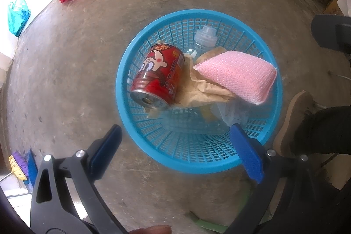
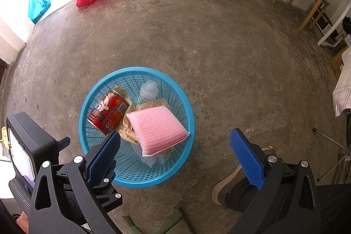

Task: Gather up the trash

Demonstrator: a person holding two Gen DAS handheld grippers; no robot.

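Hovering with both tongs (image 1: 175,142) (image 2: 175,146) spread wide and gripping nothing; holding can (image 1: 159,76), bottle (image 1: 205,36), paper (image 1: 201,87), sponge (image 1: 238,76) inside basket (image 1: 122,71); seemingly finishing, floor (image 1: 76,58) nearby looking litter-free.

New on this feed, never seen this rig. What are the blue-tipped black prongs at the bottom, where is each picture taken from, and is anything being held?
The prongs are two-finger grippers that a person carries, one in each hand. Each has a wide-angle camera looking along its fingers, so one picture comes from the left gripper, the other from the right gripper. Both are open and hold nothing. On the concrete floor stands a blue basket containing a red can, a clear plastic bottle, crumpled brown paper and a pink sponge on top. The person's shoe is beside the basket.
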